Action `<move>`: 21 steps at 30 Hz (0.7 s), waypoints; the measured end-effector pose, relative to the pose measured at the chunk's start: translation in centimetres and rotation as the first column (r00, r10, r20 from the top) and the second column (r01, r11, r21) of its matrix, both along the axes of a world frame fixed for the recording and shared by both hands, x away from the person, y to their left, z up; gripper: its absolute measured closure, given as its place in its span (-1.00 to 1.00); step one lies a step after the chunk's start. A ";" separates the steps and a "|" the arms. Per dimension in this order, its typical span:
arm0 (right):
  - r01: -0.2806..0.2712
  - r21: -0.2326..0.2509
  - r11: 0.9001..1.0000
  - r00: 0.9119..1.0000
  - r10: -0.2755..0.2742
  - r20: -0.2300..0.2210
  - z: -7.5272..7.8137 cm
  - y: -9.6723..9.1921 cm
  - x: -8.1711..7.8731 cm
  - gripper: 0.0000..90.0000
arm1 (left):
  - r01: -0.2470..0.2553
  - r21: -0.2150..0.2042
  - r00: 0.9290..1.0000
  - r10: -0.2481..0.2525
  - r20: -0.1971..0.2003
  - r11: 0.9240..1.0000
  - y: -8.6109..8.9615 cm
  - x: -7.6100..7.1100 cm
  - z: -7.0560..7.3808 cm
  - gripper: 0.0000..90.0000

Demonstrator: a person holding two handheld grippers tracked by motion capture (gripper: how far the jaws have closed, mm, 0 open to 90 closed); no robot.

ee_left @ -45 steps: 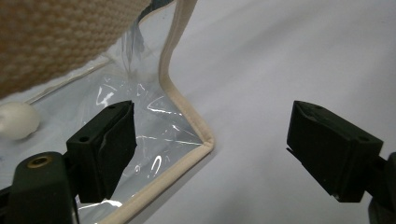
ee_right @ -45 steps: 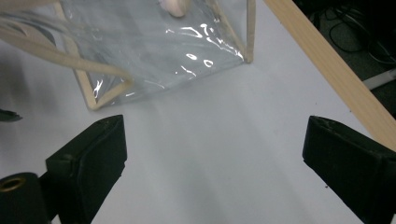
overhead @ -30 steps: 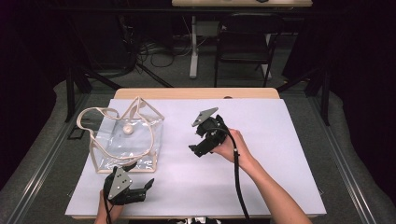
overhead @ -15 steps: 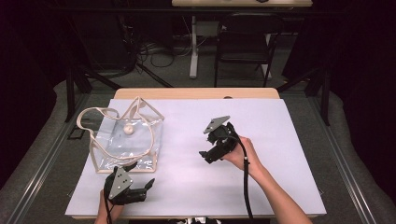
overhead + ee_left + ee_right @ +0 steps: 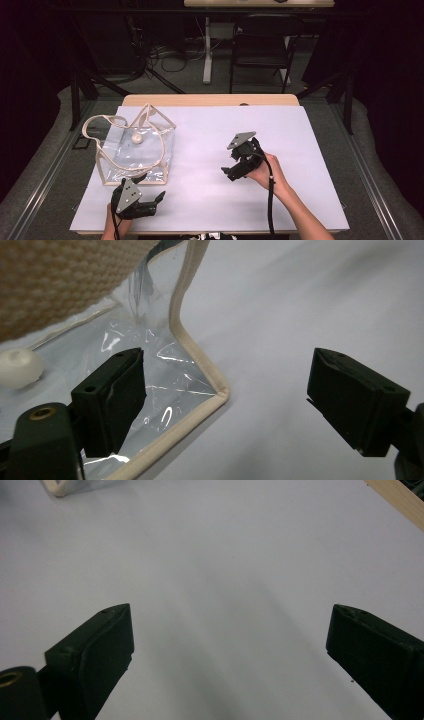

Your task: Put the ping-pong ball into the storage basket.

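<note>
From the high view I see the bag at the table's left, just beyond my left gripper. The left gripper view adds detail: jaws spread, straddling the bag's near corner without contact, with a white ball inside. My right gripper hovers mid-table, jaws spread over bare surface.

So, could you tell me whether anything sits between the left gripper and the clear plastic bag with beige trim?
Nothing visible does. The left gripper is open with the beige-trimmed corner of the clear plastic bag directly ahead, between its jaws, on the white table cover.

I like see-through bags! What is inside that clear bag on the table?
Inside the clear bag lies one small white round thing. A woven strap in the left gripper view covers part of it.
</note>
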State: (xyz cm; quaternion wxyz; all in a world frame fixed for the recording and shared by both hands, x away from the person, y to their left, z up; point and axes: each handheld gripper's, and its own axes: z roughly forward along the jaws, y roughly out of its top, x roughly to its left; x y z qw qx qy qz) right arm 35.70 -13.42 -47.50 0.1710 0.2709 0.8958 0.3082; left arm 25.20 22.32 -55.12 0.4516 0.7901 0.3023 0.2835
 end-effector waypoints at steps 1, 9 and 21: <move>0.004 0.000 1.000 1.000 -0.004 -0.001 -0.1 -0.1 -0.1 -0.89 | 0.000 -0.001 1.000 0.000 -0.001 1.000 0.0 0.0 0.0 -0.64; 0.022 -0.001 1.000 1.000 -0.022 0.001 -0.7 -1.2 -0.9 -0.89 | -0.004 -0.002 1.000 0.004 -0.001 1.000 0.0 0.0 0.0 -0.64; 0.069 0.012 0.998 0.998 -0.068 -0.005 -2.0 -3.3 -2.1 -0.89 | -0.003 -0.001 1.000 0.003 -0.003 1.000 0.0 0.0 0.0 -0.64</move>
